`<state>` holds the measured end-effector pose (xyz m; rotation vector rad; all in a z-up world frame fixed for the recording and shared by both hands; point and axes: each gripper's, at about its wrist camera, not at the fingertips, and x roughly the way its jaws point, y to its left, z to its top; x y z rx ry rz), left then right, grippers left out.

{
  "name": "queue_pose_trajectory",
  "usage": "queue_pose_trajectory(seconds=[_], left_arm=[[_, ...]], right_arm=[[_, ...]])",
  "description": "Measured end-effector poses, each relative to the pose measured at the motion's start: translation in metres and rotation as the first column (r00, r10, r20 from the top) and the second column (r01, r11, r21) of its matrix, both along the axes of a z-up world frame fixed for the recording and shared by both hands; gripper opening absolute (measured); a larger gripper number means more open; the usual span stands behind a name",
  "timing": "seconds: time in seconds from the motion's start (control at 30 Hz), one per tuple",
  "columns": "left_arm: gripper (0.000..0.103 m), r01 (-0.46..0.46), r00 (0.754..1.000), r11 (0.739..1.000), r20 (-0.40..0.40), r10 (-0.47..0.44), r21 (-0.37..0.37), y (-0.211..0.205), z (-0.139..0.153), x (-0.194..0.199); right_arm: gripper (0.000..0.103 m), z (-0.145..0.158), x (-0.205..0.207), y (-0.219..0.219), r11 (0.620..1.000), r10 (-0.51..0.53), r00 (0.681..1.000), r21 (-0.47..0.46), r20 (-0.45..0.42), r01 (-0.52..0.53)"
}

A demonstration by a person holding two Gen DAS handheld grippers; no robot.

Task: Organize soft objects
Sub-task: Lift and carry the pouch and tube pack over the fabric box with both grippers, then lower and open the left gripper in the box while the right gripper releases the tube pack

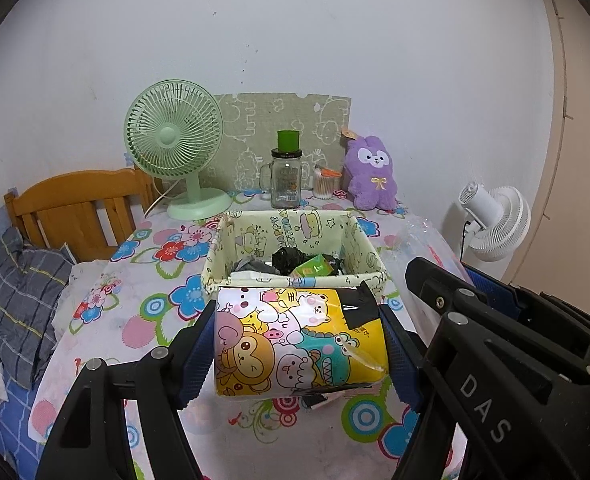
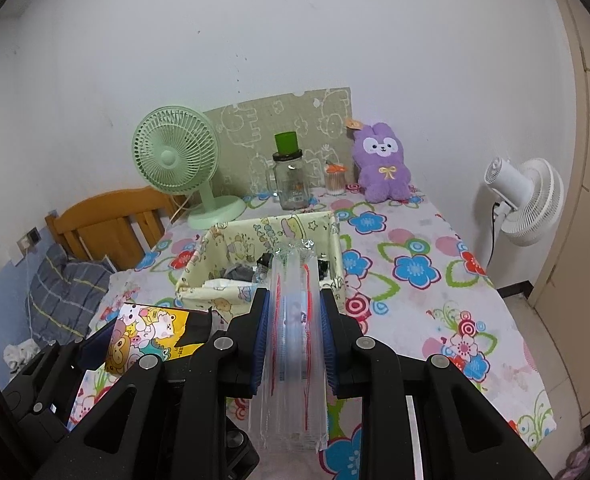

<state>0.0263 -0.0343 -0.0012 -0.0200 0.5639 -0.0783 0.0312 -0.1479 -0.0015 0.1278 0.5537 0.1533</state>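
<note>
Floral-print cloth covered the surface (image 2: 415, 248), which stood against a pale wall with a wooden bed headboard (image 1: 75, 204) to one side. Rear row, catalogued: green desk fan (image 1: 175, 140), glass jar with green lid (image 1: 286, 176), small container of cotton swabs (image 1: 323, 184), purple plush rabbit (image 1: 369, 174); a white floor fan (image 2: 531, 200) stood off the far edge. Centre: cartoon-print fabric storage box (image 1: 359, 240), open-topped, already holding dark crumpled items and a small green packet. Left gripper (image 1: 301, 344): clamped across a cartoon-animal soft pack (image 1: 295, 340), its pads pressing both ends, the pack held clear of the cloth just in front of the box's near wall. Right gripper (image 2: 295, 328): squeezed tight on a clear plastic pack with red markings (image 2: 293, 320), pinched narrow, its free end pointing toward the box. Both items appeared bound for the box, neither yet inside. Risks noted: the slick film could slide out of the right gripper's narrow pinch if tilted; the wide cartoon pack, held only by its ends, might buckle or sag free; the two grippers sat close together and could collide over the opening; either pack might catch the soft box rim and drag or fold it.
</note>
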Motion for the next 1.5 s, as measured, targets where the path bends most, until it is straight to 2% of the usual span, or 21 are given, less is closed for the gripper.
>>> queue_pose_trajectory(seconds=[0.8,1.5], left_arm=[[0.076,-0.014,1.0,1.0,0.01,0.014,-0.02,0.009,0.012,0.07],[0.076,-0.059,0.998,0.998,-0.013,0.059,-0.016,0.02,0.001,0.127]], right_arm=[[0.027,0.015,0.072,0.005,1.0,0.01,1.0,0.028,0.018,-0.011],[0.027,0.004,0.137,0.02,0.999,0.039,0.999,0.033,-0.003,-0.039]])
